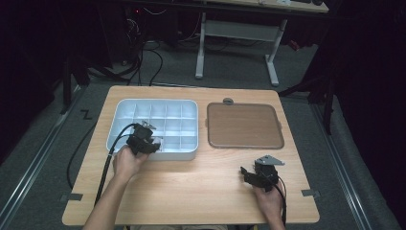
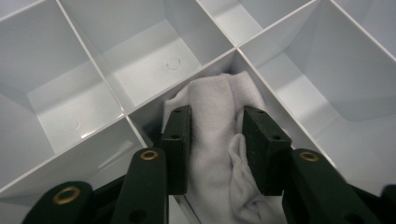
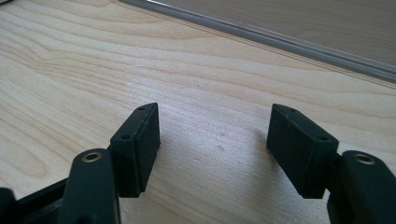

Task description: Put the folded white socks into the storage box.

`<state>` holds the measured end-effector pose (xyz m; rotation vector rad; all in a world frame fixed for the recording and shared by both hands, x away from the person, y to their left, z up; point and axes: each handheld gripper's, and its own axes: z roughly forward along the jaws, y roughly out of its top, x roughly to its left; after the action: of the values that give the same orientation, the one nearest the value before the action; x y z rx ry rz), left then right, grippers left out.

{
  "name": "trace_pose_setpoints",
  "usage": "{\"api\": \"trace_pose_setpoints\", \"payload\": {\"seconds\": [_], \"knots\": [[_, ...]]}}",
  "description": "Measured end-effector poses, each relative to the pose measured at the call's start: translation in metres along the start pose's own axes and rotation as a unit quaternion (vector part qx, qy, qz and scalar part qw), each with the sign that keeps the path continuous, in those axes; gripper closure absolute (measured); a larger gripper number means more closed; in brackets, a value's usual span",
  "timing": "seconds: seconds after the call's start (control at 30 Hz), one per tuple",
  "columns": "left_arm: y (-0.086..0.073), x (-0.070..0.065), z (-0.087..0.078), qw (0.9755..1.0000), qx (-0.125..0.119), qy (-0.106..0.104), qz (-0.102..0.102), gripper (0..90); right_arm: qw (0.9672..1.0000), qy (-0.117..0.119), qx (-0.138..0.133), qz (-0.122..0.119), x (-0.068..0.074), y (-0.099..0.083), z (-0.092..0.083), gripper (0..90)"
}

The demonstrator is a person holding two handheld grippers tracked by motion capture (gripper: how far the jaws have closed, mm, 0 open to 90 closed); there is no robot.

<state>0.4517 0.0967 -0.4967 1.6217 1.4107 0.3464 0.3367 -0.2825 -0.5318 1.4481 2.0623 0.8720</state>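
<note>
A white tray [image 1: 119,108] divided into several compartments lies at the table's back left. A white cloth [image 2: 212,95] lies bunched in one of its front compartments. My left gripper [image 2: 215,116] reaches down into that compartment, and its two black pads press on the cloth from both sides. From above, the left gripper [image 1: 152,143] sits over the tray's front edge, left of middle. My right gripper [image 1: 245,171] rests low over the bare wood at the front right. In its own view the right gripper [image 3: 215,121] stands open with nothing between its jaws.
A brown flat lid [image 1: 244,125] with a pale rim lies right of the tray, and its edge [image 3: 261,35] runs just beyond my right gripper. The other tray compartments around the cloth hold nothing. Cables and a white desk frame [image 1: 273,62] stand on the floor beyond the table.
</note>
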Motion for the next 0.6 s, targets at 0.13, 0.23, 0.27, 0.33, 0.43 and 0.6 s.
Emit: {"api": "trace_pose_setpoints", "payload": {"seconds": [0.13, 0.23, 0.27, 0.33, 0.43, 0.6], "knots": [[0.003, 0.000, -0.004, 0.9999, -0.011, -0.008, -0.011, 57.1, 1.0000, 0.000, 0.000, 0.000, 0.000, 0.000, 0.000, 35.2], [0.006, 0.000, -0.008, 0.9996, -0.013, -0.015, -0.018, 52.0, 1.0000, 0.000, 0.000, 0.000, 0.000, 0.000, 0.000, 35.2], [0.006, 0.000, -0.009, 0.9996, -0.015, -0.017, -0.019, 50.8, 1.0000, 0.000, 0.000, 0.000, 0.000, 0.000, 0.000, 35.2], [0.007, 0.000, -0.011, 0.9994, -0.015, -0.021, -0.023, 49.2, 1.0000, 0.000, 0.000, 0.000, 0.000, 0.000, 0.000, 35.2], [0.009, 0.000, -0.014, 0.9991, -0.019, -0.024, -0.029, 47.2, 1.0000, 0.000, 0.000, 0.000, 0.000, 0.000, 0.000, 35.2], [0.013, 0.003, -0.020, 0.9985, -0.030, -0.026, -0.037, 44.8, 1.0000, 0.000, 0.000, 0.000, 0.000, 0.000, 0.000, 35.2]]}}
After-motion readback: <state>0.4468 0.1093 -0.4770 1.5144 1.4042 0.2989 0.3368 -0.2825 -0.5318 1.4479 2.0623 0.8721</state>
